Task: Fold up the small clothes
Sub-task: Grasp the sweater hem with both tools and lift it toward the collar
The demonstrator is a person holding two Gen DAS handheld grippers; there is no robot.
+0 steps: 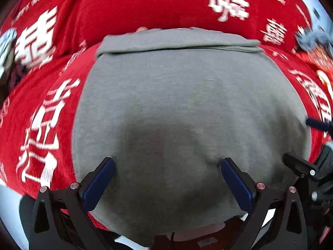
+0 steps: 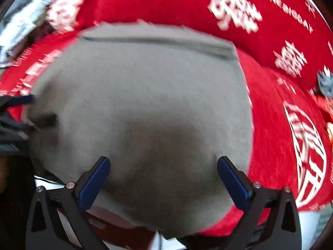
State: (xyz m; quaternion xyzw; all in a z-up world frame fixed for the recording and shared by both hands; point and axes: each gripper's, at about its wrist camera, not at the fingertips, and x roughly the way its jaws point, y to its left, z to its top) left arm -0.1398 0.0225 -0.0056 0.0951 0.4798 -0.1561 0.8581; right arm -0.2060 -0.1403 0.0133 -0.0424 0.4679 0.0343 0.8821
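A grey garment (image 1: 183, 95) lies flat on the red cloth (image 1: 124, 6), its far edge folded over into a band (image 1: 177, 39). My left gripper (image 1: 167, 162) hovers above its near part, jaws wide apart with nothing between the blue pads (image 1: 100, 181). In the right wrist view the same grey garment (image 2: 141, 95) fills the middle, blurred. My right gripper (image 2: 163, 161) stands open over it with an empty gap. The right gripper (image 1: 308, 170) shows at the right edge of the left wrist view; the left gripper (image 2: 14, 112) shows at the left edge of the right wrist view.
The red cloth with white characters (image 2: 260, 20) covers the surface all round. A crumpled pale fabric item (image 2: 22, 25) lies far left, and a small grey and red heap (image 1: 314, 41) far right. The pale table edge (image 1: 10, 208) shows at the near left.
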